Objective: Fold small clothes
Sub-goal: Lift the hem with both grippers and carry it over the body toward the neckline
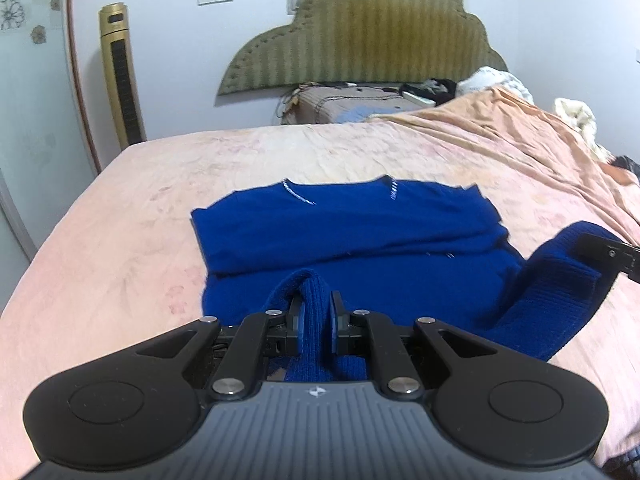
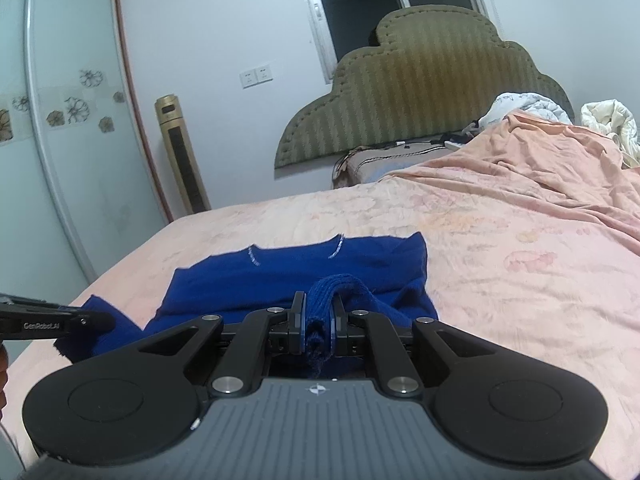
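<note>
A blue knit sweater (image 1: 344, 236) lies on the pink bedsheet (image 1: 120, 248), its collar end far from me and its sleeves folded in across the body. My left gripper (image 1: 317, 304) is shut on the ribbed near hem, which bunches up between its pads. In the right wrist view the same sweater (image 2: 280, 276) shows, and my right gripper (image 2: 318, 306) is shut on another bunch of the ribbed hem. The right gripper (image 1: 608, 254) also appears at the right edge of the left wrist view, lifting the hem off the bed. The left gripper (image 2: 60, 320) pokes in at the left of the right wrist view.
An olive padded headboard (image 1: 372, 40) leans on the far wall. A gold tower fan (image 1: 120, 76) stands at the left near a glass wardrobe door (image 2: 60, 120). An orange blanket (image 1: 520, 128) and white bedding (image 2: 608, 120) pile up at the far right.
</note>
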